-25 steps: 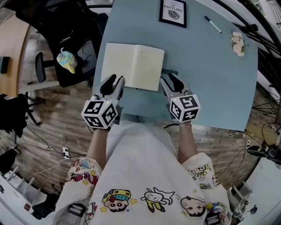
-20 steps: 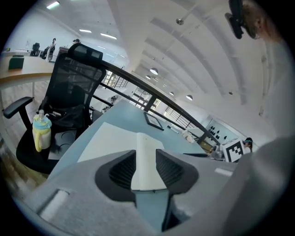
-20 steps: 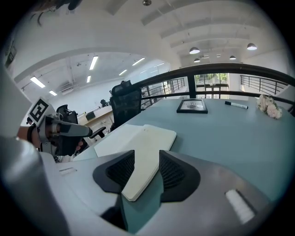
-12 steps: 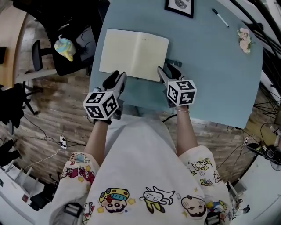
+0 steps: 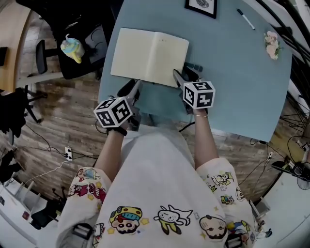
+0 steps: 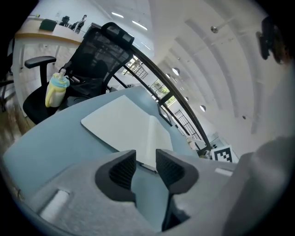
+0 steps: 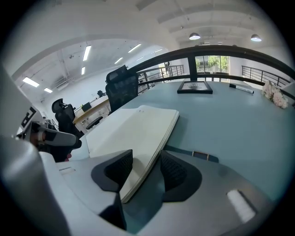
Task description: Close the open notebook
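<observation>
On the blue table (image 5: 242, 87), the open notebook (image 5: 150, 56) lay flat with your right gripper (image 5: 184, 75) straddling the near corner of its right-hand pages, jaws just opening wider and not yet pinching, likely to flip that half over, while your left gripper (image 5: 131, 87) hung half-spread and empty nearby.

Pale blue tabletop (image 5: 242, 87); at its far side a black-framed print (image 5: 201, 7), a slim white pen (image 5: 246, 19), a small cluster of pale flowers (image 5: 272, 44), possibly artificial; beside it a black mesh office chair (image 5: 92, 36) bearing a yellow-and-blue soft toy (image 5: 72, 49); brown wooden floor (image 5: 63, 126) below.
</observation>
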`<action>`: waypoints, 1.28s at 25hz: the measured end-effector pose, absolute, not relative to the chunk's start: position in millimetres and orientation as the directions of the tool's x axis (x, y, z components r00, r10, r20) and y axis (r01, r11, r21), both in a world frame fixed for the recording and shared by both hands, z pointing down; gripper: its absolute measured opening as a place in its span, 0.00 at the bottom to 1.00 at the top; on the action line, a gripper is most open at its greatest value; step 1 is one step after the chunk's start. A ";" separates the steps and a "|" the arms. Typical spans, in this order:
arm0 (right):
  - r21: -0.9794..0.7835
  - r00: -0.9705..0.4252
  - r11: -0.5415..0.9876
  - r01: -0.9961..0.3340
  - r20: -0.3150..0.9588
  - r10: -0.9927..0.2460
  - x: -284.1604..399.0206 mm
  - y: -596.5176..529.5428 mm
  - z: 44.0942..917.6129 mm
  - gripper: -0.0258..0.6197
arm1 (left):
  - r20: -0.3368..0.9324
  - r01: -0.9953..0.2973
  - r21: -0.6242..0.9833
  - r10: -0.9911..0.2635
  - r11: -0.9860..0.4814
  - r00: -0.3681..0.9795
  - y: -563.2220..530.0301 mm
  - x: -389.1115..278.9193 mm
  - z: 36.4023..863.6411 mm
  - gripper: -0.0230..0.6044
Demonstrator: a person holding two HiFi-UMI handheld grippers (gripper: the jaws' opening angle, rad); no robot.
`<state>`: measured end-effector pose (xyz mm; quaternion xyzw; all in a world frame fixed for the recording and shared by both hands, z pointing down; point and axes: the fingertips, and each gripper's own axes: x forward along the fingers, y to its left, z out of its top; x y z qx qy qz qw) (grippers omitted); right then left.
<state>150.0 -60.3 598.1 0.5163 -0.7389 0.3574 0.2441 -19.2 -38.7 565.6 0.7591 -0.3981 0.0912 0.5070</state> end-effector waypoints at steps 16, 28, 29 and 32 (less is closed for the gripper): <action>-0.318 -0.363 0.179 -0.931 0.767 -0.529 152.5 -58.6 600.8 0.35 | 0.452 -0.505 0.861 -0.546 0.060 0.705 -33.5 -15.2 573.9 0.33; -0.330 -0.381 0.193 -0.924 0.765 -0.519 151.0 -59.0 601.9 0.35 | 0.389 -0.331 0.919 -0.624 0.213 0.677 -48.5 -16.2 581.5 0.45; -0.330 -0.383 0.194 -0.924 0.767 -0.515 151.7 -58.4 601.7 0.35 | 0.383 -0.313 0.922 -0.634 0.226 0.672 -48.9 -15.7 581.7 0.45; -0.331 -0.390 0.206 -0.921 0.773 -0.501 151.8 -58.9 601.8 0.34 | 0.343 -0.231 0.939 -0.674 0.254 0.654 -56.3 -16.0 581.1 0.46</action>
